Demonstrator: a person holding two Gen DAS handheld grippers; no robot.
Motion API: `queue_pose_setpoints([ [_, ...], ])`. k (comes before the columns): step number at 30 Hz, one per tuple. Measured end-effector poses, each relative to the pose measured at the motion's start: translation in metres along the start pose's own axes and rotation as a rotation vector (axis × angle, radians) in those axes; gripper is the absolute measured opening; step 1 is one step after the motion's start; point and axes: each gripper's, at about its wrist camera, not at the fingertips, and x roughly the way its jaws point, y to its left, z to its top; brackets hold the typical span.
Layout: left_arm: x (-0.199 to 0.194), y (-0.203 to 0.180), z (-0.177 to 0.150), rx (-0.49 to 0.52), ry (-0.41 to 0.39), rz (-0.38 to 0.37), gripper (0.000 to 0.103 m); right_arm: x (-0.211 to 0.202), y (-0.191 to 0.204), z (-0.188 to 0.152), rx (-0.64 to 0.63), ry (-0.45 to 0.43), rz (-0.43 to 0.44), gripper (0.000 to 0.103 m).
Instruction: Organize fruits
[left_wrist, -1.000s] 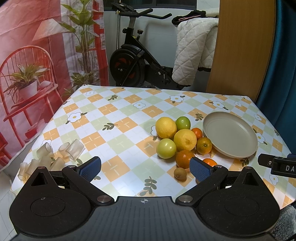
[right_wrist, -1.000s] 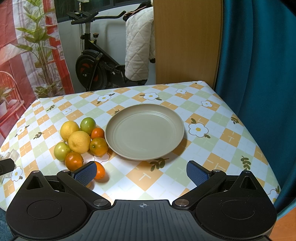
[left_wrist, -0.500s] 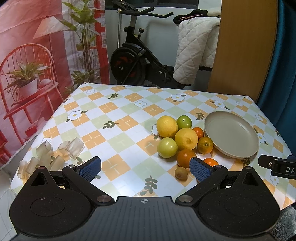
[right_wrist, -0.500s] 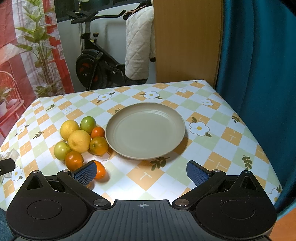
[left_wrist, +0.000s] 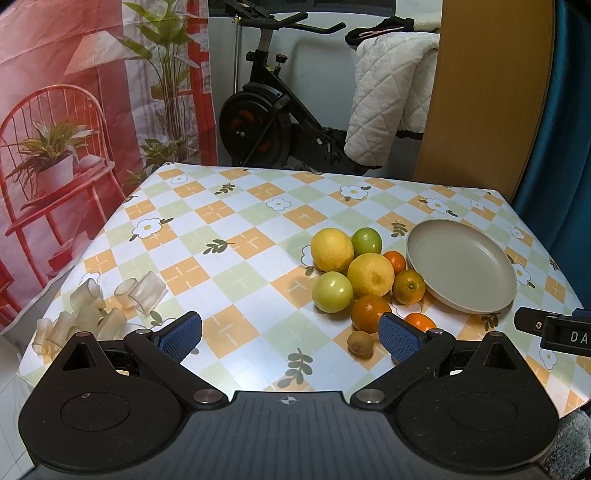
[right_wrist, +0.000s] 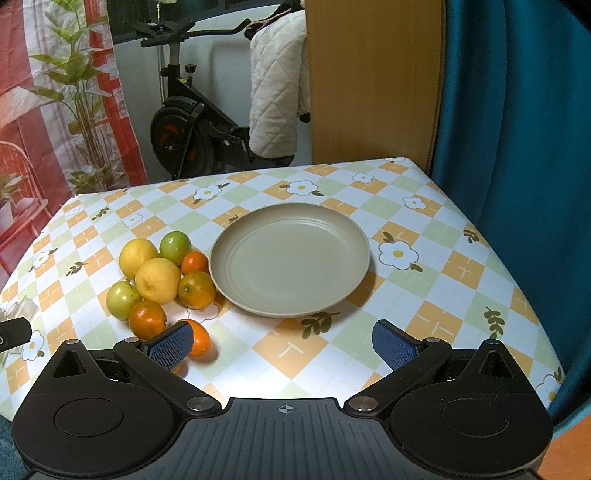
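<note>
Fruit sits in a tight cluster just left of the plate (left_wrist: 461, 271), seen from the left wrist camera. Two lemons (left_wrist: 370, 274), two green fruits (left_wrist: 332, 291), and several oranges (left_wrist: 370, 312) lie touching one another; the nearest orange to the plate (left_wrist: 408, 286) is just beside its rim. A kiwi (left_wrist: 360, 343) lies apart on the near side of the cluster. The plate holds nothing. The left gripper (left_wrist: 290, 334) hangs above the near edge of the table (left_wrist: 229, 236), jaws spread wide, nothing between them. Pale tubes (left_wrist: 96, 306) lie well to the left of the plate. Compared with the picture a second ago, the view has shifted only slightly; fruit and plate have not moved.

From the right wrist camera, the plate (right_wrist: 290, 260) lies dead ahead and bare. The fruit cluster lies to its left, with a small orange (right_wrist: 199, 341) nearest the camera, partly behind the left fingertip. The right gripper (right_wrist: 282, 341) is wide open and holds nothing, its gap facing the near rim of the plate. Here too the change from earlier pictures is slight, a small drift of the camera and no more.

Assessment: no fruit has been transferred. Both tools appear to be in the approach stage, so the whole task remains outstanding. The cluster is packed, so lifting one piece may roll its neighbours.
</note>
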Motion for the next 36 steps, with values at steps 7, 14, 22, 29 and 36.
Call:
queue_pose_setpoints([
  [7,0.001,-0.001,0.001,-0.002,0.005,-0.004,0.103,0.001,0.001,-0.001,-0.001,-0.002,0.0,0.103],
  [14,0.002,-0.001,0.001,-0.009,0.002,-0.008,0.103,0.002,0.003,-0.002,-0.011,-0.004,0.005,0.103],
  [22,0.003,-0.001,0.0,-0.011,0.003,-0.027,0.103,0.003,0.004,-0.002,-0.009,-0.004,0.008,0.103],
  [29,0.009,0.01,0.002,-0.042,-0.013,-0.064,0.102,0.005,0.001,-0.002,-0.005,-0.018,0.04,0.103],
  [36,0.02,0.02,0.006,-0.079,-0.071,-0.066,0.1,0.005,0.001,0.002,-0.041,-0.147,0.146,0.103],
])
